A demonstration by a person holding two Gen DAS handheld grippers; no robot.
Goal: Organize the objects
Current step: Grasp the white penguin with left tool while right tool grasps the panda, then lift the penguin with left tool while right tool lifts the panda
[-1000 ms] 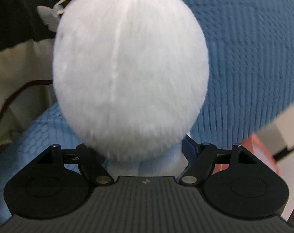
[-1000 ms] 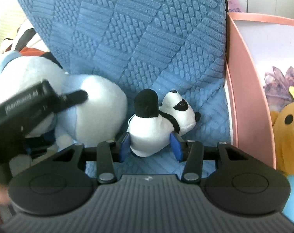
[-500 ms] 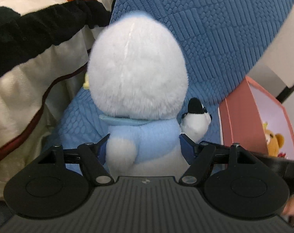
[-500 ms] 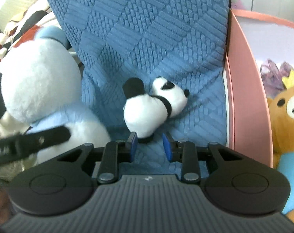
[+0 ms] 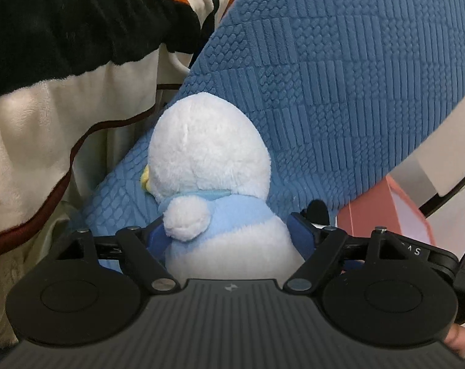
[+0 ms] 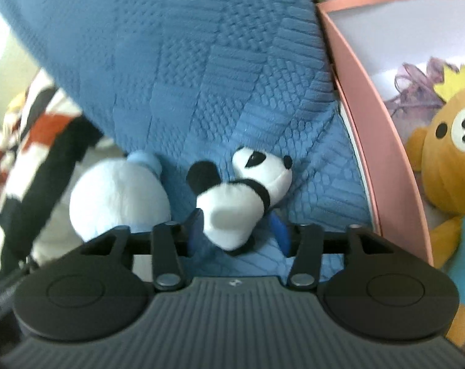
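A white and light-blue penguin plush (image 5: 211, 184) with a yellow beak stands against the blue quilted cushion (image 5: 340, 92). My left gripper (image 5: 229, 240) has its blue pads on both sides of the plush's body, spread wide; it looks open around it. The plush also shows in the right wrist view (image 6: 118, 196). A small panda plush (image 6: 241, 196) lies on the cushion (image 6: 201, 77). My right gripper (image 6: 237, 230) is open, with the panda's rear end between its pads.
A pink storage box (image 6: 371, 153) stands right of the cushion and holds a brown bear plush (image 6: 447, 160) with a yellow crown. A cream, black and orange striped blanket (image 5: 63, 77) lies on the left. The box's corner shows in the left wrist view (image 5: 386, 215).
My left gripper has drawn back from the penguin, which now stands lower and farther off. My right gripper has opened wider and the panda sits between its pads again.
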